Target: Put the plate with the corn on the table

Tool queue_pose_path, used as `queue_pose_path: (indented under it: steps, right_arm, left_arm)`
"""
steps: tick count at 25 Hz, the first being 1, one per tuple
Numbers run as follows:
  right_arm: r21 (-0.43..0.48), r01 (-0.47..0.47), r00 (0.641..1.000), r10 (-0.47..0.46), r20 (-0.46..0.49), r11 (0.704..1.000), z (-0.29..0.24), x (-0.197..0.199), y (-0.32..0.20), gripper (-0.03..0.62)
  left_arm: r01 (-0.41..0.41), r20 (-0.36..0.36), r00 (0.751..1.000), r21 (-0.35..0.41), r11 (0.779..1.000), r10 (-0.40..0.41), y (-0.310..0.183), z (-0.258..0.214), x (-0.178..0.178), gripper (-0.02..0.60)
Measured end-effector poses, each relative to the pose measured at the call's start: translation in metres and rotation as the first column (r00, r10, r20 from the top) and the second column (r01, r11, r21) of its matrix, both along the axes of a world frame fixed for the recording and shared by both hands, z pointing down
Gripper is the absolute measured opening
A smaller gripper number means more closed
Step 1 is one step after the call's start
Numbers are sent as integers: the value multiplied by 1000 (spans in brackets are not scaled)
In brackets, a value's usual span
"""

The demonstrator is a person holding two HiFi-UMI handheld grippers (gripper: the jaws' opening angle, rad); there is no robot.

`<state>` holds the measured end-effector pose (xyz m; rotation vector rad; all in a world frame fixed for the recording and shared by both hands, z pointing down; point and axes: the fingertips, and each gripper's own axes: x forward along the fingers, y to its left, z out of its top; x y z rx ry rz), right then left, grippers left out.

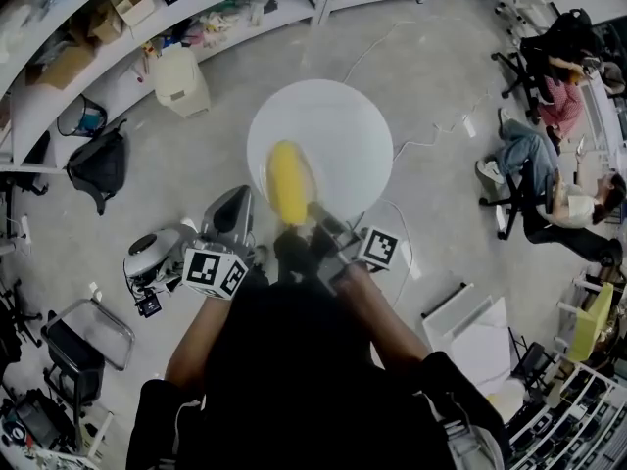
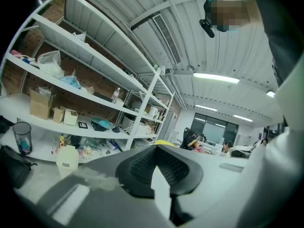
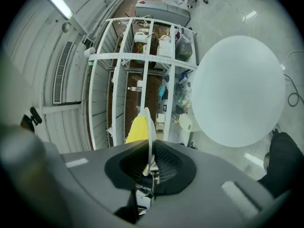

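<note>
The round white table (image 1: 338, 116) takes up the middle of the head view, with grey floor (image 1: 196, 155) around it. Over its near edge, seen from above, is the plate (image 3: 149, 127), a pale shallow dish carried between the two grippers and not set down. In the right gripper view the tabletop lies ahead and off to one side, apart from the plate. The yellow corn (image 1: 287, 182) lies lengthwise on the plate and covers most of it. The right gripper (image 1: 318, 211) comes in from the near right and has the plate's near rim between its jaws. Its own view shows the rim edge-on as a thin white line. The two black pads (image 3: 166, 167) are drawn in narrow on either side of it and clamp it, with the corn just beyond them. The left gripper (image 1: 250, 209) meets the plate from the near left. Its pads (image 2: 137, 167) are likewise close together on a pale sliver of rim, with a little corn showing just above them. The marker cubes (image 1: 214, 270) sit behind the jaws, near the person's forearms (image 1: 392, 331).
</note>
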<state>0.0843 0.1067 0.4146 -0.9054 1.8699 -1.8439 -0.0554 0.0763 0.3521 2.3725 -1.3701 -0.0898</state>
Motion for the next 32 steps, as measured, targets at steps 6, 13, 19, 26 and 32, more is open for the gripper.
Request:
queue_pose_path:
  steps: [6,13,19,26,32]
  right_arm:
    - [9,48,999,-47,-17,999,1,17,-25,38]
    - [10,87,996,-87,6,996,0,27,-46,38]
    - [-1,88,996,-88,11,996,3,32,-55,38]
    - [-2,82,997,-82,-2,997,8,36,-70,38]
    - [-6,69,998,-69,6,998,10,36,-91,38]
  left_arm:
    - [39,9,999,2,999,-39,-21,-2,15,5]
    - [100,24,995,28,995,-100,-39,-10,23,5]
    - [121,31,992,33,992,-122,-44,-11,22,5]
    - [99,32,994,24,995,-100,-57,-2,22,5]
    - [96,27,995,20,995,-96,-85,3,21,4]
